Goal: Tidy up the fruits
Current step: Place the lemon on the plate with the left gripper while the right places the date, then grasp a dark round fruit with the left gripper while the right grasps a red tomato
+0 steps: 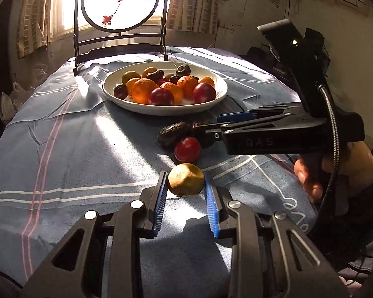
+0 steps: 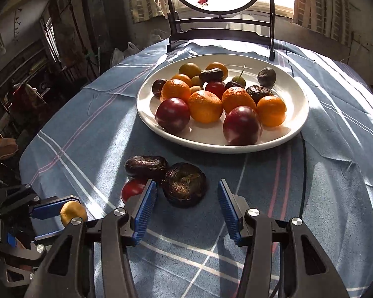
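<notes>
A white plate (image 1: 161, 109) (image 2: 296, 126) holds several oranges, red plums and dark fruits. In the left wrist view a yellow-brown fruit (image 1: 185, 179) sits on the cloth between the blue pads of my left gripper (image 1: 186, 183), which closes around it; whether the pads touch it I cannot tell. It also shows in the right wrist view (image 2: 73, 212). A red plum (image 1: 187, 149) (image 2: 131, 189) lies beyond it. My right gripper (image 2: 186, 193) is open around a dark wrinkled fruit (image 2: 184, 184); a second dark fruit (image 2: 146, 165) (image 1: 172, 134) lies beside it.
A blue striped cloth (image 1: 62, 149) covers the round table. A dark-framed round screen (image 1: 120, 12) stands at the far edge before a bright window. Cluttered shelves (image 2: 24, 74) stand left of the table.
</notes>
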Tool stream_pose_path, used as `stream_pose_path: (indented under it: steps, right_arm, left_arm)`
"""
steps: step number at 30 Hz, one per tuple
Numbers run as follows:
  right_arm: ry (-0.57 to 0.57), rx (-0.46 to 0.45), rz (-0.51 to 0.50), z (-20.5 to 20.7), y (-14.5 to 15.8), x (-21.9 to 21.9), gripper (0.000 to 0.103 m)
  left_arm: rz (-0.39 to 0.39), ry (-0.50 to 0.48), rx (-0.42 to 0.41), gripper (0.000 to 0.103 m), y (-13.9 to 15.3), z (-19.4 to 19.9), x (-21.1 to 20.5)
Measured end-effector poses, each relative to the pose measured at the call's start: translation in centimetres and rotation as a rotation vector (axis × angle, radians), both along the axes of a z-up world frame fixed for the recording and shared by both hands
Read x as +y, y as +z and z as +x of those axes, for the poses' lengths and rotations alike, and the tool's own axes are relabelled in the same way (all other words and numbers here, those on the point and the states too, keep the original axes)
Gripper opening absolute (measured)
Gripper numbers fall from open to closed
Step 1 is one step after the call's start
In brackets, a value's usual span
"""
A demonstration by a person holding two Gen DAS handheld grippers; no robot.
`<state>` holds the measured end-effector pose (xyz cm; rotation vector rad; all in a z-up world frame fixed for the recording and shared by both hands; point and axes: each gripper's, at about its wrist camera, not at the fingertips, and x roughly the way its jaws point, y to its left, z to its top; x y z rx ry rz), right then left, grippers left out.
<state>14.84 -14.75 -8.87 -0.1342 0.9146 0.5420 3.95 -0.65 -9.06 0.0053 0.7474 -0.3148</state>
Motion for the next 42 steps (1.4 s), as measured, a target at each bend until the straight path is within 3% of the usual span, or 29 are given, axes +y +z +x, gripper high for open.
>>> stream_pose_path:
  steps: [6, 13, 16, 23, 28, 33, 35, 37, 42]
  right_arm:
    - [-0.014, 0.055, 0.009, 0.9, -0.9, 0.7, 0.04]
    - [-0.055, 0.012, 0.152, -1.4, 0.7, -2.8, 0.04]
    - [-0.096, -0.031, 0.192, -1.8, 2.0, -5.2, 0.04]
    - [-0.193, -0.077, 0.265, 2.3, 4.9, -8.4, 0.04]
    - [-0.224, -0.099, 0.277, 7.2, 6.3, -7.2, 0.04]
    - [-0.258, -0.088, 0.286, 11.4, 6.0, -5.7, 0.042]
    - [-0.275, -0.1, 0.273, 12.0, 6.2, -5.4, 0.047]
    - [-0.263, -0.109, 0.299, 11.4, 6.7, -5.6, 0.048]
    - [-0.222, -0.098, 0.292, 7.6, 6.4, -6.1, 0.048]
  left_arm:
    - [-0.015, 0.003, 0.012, 0.028, -0.5, 0.0, 0.3]
    - [-0.047, 0.012, -0.014, 0.028, 0.4, 0.1, 1.1]
    - [-0.016, 0.01, -0.037, 0.028, 0.8, 0.8, 0.9]
    - [-0.061, -0.001, -0.063, 0.028, 3.8, 6.5, 0.4]
    - [-0.022, 0.014, -0.127, 0.028, 6.2, 12.6, -1.2]
    - [0.011, 0.029, -0.092, 0.029, 6.1, 17.4, -2.2]
    - [0.009, 0.055, -0.084, 0.048, 6.0, 18.1, -1.7]
    - [-0.001, 0.077, -0.1, 0.058, 6.1, 17.4, -1.2]
    - [0.063, 0.086, -0.123, 0.062, 5.5, 12.8, -0.4]
